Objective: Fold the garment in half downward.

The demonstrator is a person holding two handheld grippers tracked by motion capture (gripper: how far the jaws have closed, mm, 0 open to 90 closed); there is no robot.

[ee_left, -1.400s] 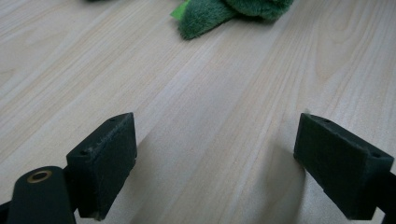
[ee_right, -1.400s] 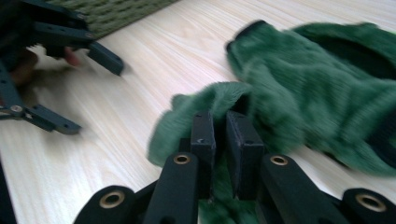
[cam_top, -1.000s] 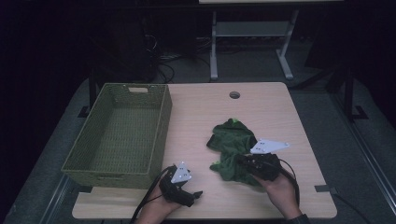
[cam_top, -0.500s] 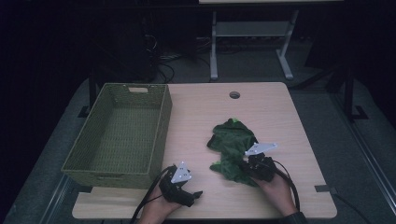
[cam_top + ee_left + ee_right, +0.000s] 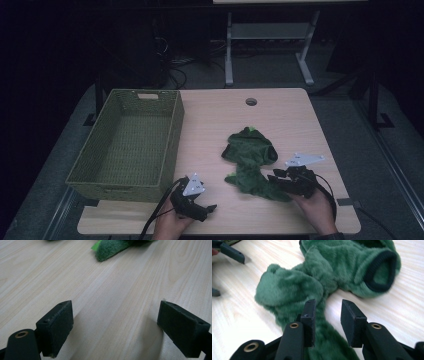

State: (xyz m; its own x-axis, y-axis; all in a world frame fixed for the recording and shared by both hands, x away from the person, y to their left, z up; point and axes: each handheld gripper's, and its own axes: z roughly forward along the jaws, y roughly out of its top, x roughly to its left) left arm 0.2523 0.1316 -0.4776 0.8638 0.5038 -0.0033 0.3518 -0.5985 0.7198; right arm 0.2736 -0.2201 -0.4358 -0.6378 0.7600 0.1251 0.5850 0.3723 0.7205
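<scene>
Both grippers sit near the table's (image 5: pixel 295 120) near edge. Left gripper (image 5: pixel 115 327) rests wide apart over bare wood. Right gripper (image 5: pixel 327 322), jaws just opening, straddles the green fleece garment's (image 5: pixel 250 160) near end without pinching it, right of the basket (image 5: pixel 127 145).

Fuzzy green plush garment (image 5: pixel 317 277) on a matt pale wood-grain table (image 5: pixel 280 120); woven basket (image 5: pixel 125 145).

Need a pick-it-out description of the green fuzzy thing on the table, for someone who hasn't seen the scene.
Start at the light wooden table and the green woven basket on its left side. To the right of the basket, on the bare wood near the front edge, lies a crumpled green plush garment. It is the sole soft, furry item, with a dark ribbed cuff around one opening, and the right hand-held gripper sits at its near end.
</scene>
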